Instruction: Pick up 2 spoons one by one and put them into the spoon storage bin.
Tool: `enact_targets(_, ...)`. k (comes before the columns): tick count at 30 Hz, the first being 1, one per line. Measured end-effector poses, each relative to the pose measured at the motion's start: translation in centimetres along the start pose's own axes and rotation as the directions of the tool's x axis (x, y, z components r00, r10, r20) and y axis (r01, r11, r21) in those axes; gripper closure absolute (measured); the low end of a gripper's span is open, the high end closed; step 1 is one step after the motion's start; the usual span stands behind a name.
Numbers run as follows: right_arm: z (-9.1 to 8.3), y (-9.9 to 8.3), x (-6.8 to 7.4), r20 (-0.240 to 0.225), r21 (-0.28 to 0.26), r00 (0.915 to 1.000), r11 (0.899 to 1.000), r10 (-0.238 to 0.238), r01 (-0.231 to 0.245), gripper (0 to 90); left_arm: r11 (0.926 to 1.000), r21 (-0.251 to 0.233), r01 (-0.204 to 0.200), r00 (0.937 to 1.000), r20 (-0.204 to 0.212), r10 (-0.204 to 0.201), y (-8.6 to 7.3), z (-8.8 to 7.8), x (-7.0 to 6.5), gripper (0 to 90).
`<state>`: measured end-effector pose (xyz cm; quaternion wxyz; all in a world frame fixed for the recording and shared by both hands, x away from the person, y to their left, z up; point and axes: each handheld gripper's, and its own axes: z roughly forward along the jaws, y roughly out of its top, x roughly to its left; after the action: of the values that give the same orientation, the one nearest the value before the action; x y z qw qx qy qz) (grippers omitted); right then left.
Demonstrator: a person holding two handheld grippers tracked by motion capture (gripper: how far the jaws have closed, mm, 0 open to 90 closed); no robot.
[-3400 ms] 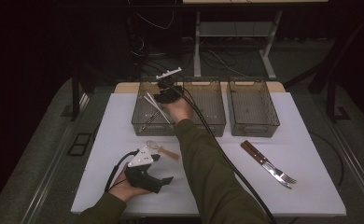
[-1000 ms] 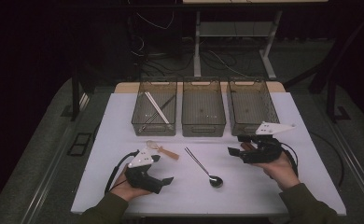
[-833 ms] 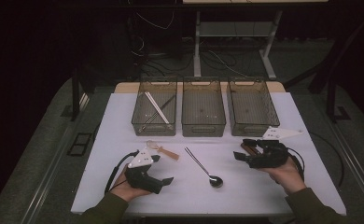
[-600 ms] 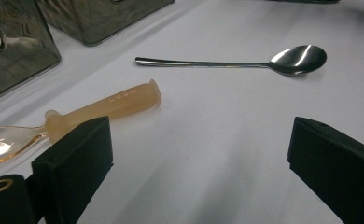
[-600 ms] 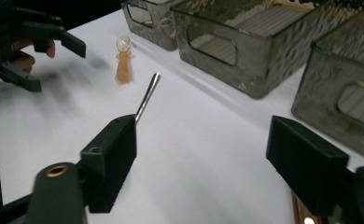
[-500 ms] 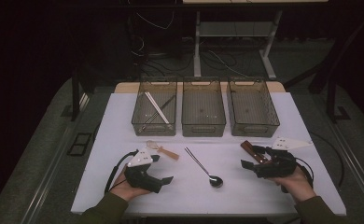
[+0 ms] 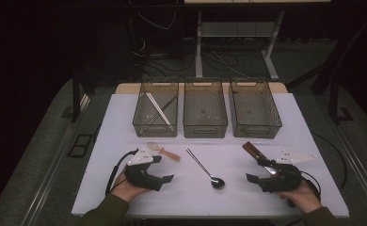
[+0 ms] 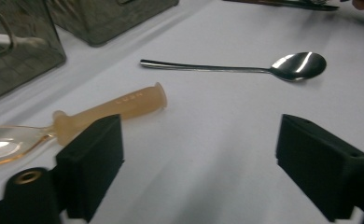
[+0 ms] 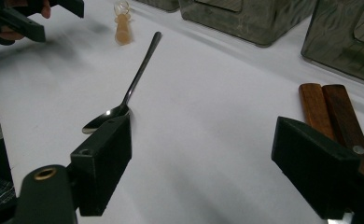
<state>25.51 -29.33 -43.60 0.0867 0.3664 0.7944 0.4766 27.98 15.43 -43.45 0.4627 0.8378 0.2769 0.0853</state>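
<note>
My left gripper (image 7: 166, 178) rests open on the white table near its front left; its jaws have just been closing a little, with nothing between them. An amber plastic spoon (image 8: 115, 107) lies just beyond its left jaw. A metal spoon (image 7: 205, 168) lies mid-table between my hands. My right gripper (image 7: 253, 178) hovers low at the front right, open and empty, its jaws having just been opening. Two wooden-handled utensils (image 9: 329, 116) lie by its right jaw, and the metal spoon's bowl (image 9: 103, 121) sits past its left jaw.
Three mesh bins stand in a row at the back: the left bin (image 7: 155, 126) holds chopsticks, the middle bin (image 7: 205, 127) and the right bin (image 7: 256, 126) look bare. The table's front edge (image 7: 210, 214) runs just under both hands.
My right hand has left the left bin, crossed to the right side, then come down toward the front edge beside the wooden-handled utensils. The left hand has stayed put.
</note>
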Motion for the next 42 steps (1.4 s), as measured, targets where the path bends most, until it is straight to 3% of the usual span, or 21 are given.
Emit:
enact_targets(7,0.3,0.0,0.2,0.006,0.002,1.0000,1.000,0.008,-0.008,20.2,0.9999,0.006,-0.014,0.9957,-0.091,0.015,0.9,0.2,1.5,44.6)
enact_targets(13,0.5,0.0,0.0,0.008,0.006,0.9999,1.000,0.014,-0.015,20.2,0.9989,0.028,0.039,0.9873,-0.155,-0.034,1.3,0.2,3.6,71.9)
enact_targets(18,0.5,0.0,0.0,0.007,0.005,0.9998,1.000,0.018,-0.018,20.2,0.9958,0.055,0.073,0.9787,-0.196,-0.060,1.6,0.7,5.5,87.6)
enact_targets(27,0.5,0.0,-0.1,0.013,0.007,0.9996,1.000,0.024,-0.024,20.2,0.9925,0.095,0.077,0.9732,-0.224,-0.054,2.5,2.6,7.2,89.3)
enact_targets(30,0.5,0.0,-0.1,0.014,0.011,0.9995,1.000,0.027,-0.027,20.2,0.9902,0.116,0.078,0.9741,-0.220,-0.051,2.5,3.2,7.5,89.3)
enact_targets(42,0.4,0.1,-0.1,0.014,0.007,0.9997,1.000,0.023,-0.023,20.2,0.9757,0.204,0.080,0.9745,-0.222,-0.034,2.3,3.9,7.5,89.5)
